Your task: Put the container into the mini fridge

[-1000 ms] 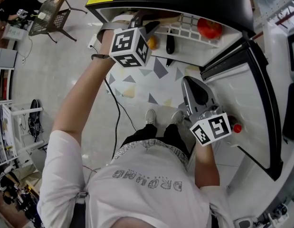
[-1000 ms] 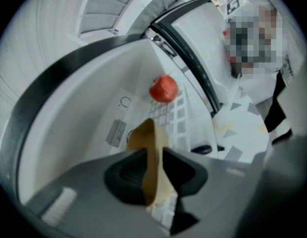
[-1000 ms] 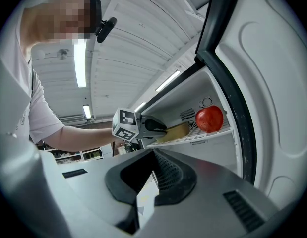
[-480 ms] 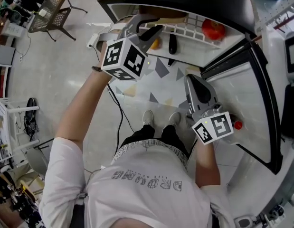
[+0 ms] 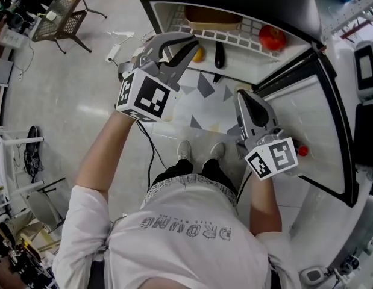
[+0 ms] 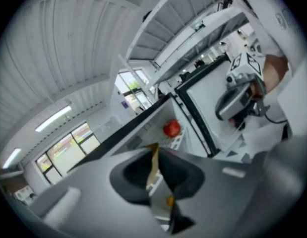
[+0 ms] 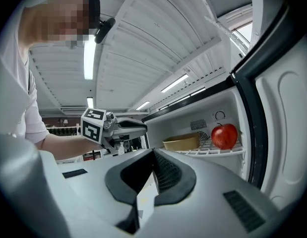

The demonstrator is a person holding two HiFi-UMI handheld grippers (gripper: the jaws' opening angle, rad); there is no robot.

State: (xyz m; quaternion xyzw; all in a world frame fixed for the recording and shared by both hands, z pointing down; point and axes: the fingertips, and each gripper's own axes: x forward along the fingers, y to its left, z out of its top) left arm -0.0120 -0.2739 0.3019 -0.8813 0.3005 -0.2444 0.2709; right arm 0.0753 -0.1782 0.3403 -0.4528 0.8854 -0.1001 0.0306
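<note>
The container [image 5: 213, 17] is in: it sits on the wire shelf [image 5: 249, 29] of the mini fridge [image 5: 276, 2], toward the back, with the red apple [image 5: 272, 38] on the same shelf nearer the fridge's hinge side. Neither tool has hold of it. The left gripper [image 5: 191, 43] hangs right at the fridge's mouth, on the side away from the hinge, its jaws only a thin slit apart with nothing between them, and through that slit you catch a sliver of the tan container. The right gripper [image 5: 243, 98] waits outside the fridge, just off the inner face of the open door [image 5: 313, 113], its jaws pressed together and empty. So placing looks done, and my read is that the step in hand is getting clear of the opening and then dealing with that door. The tidy way: draw the left gripper straight out from the fridge, level, so its tips don't snag the shelf's front rail or nudge the small orange thing [image 5: 199, 54] lying lower in the fridge. No need to spread the jaws wider; there is nothing left to release. Only once that tool is fully outside the fridge should the right one push the door, flat and slow, against the panel rather than its edge.
</note>
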